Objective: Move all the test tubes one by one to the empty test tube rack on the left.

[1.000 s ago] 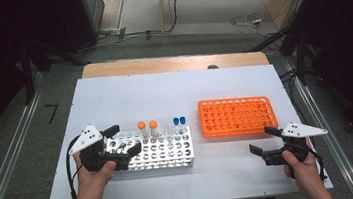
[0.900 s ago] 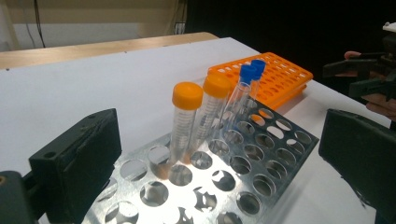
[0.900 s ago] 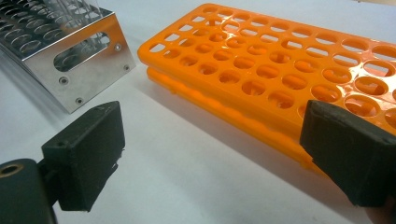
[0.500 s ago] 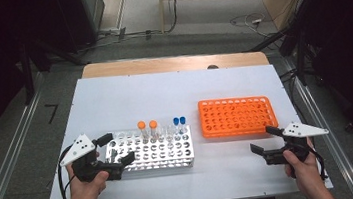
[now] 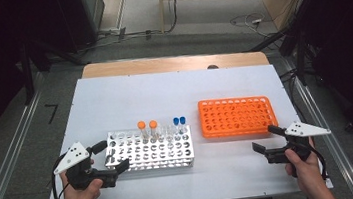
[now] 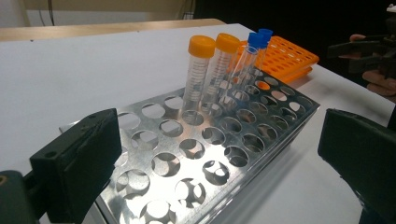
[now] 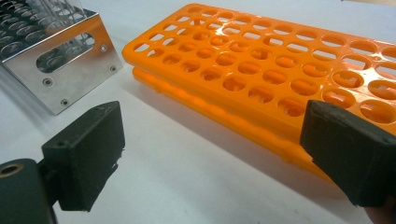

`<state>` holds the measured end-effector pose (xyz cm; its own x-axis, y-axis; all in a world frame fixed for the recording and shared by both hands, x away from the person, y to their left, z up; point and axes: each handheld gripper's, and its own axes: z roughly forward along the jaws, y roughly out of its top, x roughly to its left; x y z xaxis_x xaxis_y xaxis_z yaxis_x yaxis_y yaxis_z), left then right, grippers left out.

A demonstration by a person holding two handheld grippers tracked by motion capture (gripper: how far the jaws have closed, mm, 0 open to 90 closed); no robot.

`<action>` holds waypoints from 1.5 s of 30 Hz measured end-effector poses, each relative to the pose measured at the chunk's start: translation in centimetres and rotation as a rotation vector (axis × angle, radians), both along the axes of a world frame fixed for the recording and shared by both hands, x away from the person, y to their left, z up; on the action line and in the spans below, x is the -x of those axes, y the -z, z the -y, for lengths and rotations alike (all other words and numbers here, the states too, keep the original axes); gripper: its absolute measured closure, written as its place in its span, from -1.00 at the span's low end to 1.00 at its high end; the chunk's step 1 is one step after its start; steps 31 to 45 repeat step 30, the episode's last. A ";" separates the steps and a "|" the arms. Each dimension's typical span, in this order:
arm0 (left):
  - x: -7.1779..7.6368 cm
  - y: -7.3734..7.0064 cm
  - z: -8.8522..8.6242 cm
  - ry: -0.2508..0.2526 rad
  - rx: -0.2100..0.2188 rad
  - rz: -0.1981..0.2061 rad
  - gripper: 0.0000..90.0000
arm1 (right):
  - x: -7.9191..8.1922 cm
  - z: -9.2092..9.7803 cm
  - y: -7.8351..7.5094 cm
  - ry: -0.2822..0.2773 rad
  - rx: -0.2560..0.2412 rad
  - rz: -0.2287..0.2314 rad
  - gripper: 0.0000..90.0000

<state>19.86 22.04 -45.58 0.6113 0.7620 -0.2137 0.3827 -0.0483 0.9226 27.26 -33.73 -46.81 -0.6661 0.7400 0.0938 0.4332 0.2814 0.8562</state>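
Metal rack (image 5: 151, 149) lies lengthwise just ahead of my left gripper (image 5: 112, 157), jaws apart; my right gripper (image 5: 268, 138) gapes by the orange rack (image 5: 237, 117).

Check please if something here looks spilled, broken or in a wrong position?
Nothing stands out. The metal rack sits flat with two orange-capped tubes and two blue-capped tubes standing in its holes. The orange rack lies flat and empty beside it. Both the left gripper and right gripper are open and hold nothing.
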 end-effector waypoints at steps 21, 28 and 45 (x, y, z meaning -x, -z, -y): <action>0.6 0.7 -2.3 -0.039 0.015 0.000 -1.00 | -0.1 1.4 0.3 0.025 -0.027 0.014 -0.88; 0.5 0.9 -2.1 -0.034 0.007 -0.007 -1.00 | -0.2 1.8 0.3 0.034 -0.033 0.012 -0.88; 0.4 0.9 -1.9 -0.031 0.007 -0.007 -1.00 | -0.1 1.7 0.3 0.033 -0.030 0.014 -0.88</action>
